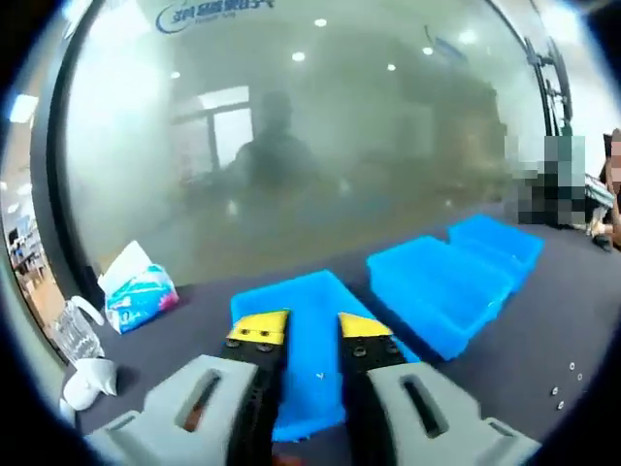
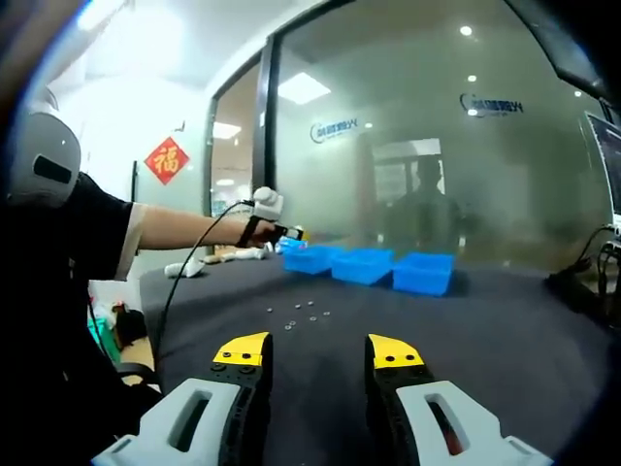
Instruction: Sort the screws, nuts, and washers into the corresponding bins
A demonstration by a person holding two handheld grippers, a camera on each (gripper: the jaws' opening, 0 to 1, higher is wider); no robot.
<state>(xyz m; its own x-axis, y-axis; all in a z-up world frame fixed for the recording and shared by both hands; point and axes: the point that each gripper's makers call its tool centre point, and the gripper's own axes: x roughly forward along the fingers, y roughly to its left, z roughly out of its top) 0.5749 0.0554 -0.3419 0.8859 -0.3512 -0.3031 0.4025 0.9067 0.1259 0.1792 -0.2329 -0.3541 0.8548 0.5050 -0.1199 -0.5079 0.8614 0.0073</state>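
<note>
A dark table (image 2: 466,320) runs up to a frosted glass wall (image 1: 320,126). Against that wall's foot stand three blue bins (image 2: 367,264) in a row. The left gripper (image 1: 312,335) hangs over the bin nearest the tissue pack (image 1: 139,291), jaws parted, nothing visible between them. The right gripper (image 2: 315,351) sits well back from the bins, jaws apart and empty. Small screws, nuts and washers (image 2: 299,315) lie loose on the table between it and the bins.
</note>
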